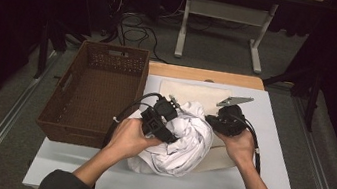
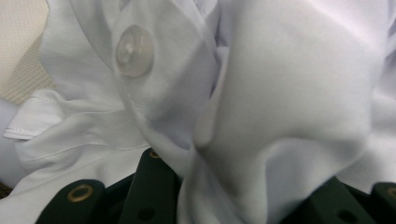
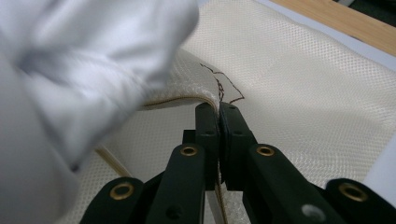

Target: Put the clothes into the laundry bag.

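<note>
A crumpled white shirt is lying bunched at the counter's centre, resting on a cream mesh cloth that is spreading toward twelve o'clock. The left gripper is pressing in from nine o'clock, its jaws pinching a fold of the shirt beside a button. The right gripper, at three o'clock, is squeezing its jaws together on the cloth's edge. A brown wicker basket is sitting at ten o'clock.
</note>
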The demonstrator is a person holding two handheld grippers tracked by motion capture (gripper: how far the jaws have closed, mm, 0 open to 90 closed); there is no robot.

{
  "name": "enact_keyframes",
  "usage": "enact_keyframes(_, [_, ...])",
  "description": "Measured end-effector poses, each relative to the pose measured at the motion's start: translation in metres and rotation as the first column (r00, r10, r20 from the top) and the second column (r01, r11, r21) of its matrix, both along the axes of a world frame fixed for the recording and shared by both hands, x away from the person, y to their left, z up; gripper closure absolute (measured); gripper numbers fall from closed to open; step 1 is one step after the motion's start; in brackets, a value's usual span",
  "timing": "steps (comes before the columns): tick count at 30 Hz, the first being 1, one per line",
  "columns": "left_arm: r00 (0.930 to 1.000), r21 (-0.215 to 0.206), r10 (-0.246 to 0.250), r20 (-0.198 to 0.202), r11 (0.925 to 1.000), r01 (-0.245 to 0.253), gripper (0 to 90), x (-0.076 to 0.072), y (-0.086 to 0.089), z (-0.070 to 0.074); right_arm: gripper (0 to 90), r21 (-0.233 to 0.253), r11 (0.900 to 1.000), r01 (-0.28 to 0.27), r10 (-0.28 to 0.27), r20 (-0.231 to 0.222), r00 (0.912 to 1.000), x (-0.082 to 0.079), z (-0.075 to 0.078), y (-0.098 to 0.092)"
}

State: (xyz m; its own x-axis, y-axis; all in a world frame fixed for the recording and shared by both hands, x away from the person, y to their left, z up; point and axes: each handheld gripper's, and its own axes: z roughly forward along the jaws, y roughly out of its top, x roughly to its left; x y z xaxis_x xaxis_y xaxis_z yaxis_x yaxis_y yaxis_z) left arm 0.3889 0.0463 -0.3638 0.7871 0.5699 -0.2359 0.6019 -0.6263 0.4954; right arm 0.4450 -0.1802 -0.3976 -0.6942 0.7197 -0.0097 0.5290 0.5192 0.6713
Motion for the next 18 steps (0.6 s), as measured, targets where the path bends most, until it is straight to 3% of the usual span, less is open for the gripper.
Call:
enact_keyframes(3, [0.9998,0.017,0.015,0.011,0.9997,-0.016,66.2,-0.002,-0.005,-0.014,88.4,-0.011,1.0,-0.011,0.011,-0.001,0.9999,0.0,-0.002,0.003])
enact_keyframes(8, [0.9972,0.063,0.01,0.075,0.9979,-0.014,64.9,-0.009,-0.015,-0.03,88.6,-0.005,1.0,-0.006,0.006,-0.009,0.9999,0.003,-0.005,0.007])
enact_keyframes(13, [0.9974,0.024,0.032,0.064,0.9992,-0.033,64.2,-0.003,-0.016,-0.05,88.7,-0.005,1.0,0.002,-0.002,-0.024,0.9997,0.006,-0.008,0.006])
enact_keyframes(18, [0.9944,0.023,0.052,0.092,0.9982,-0.054,63.9,-0.001,-0.02,-0.065,88.9,-0.014,1.0,0.003,-0.003,-0.031,0.9995,0.007,-0.01,0.006])
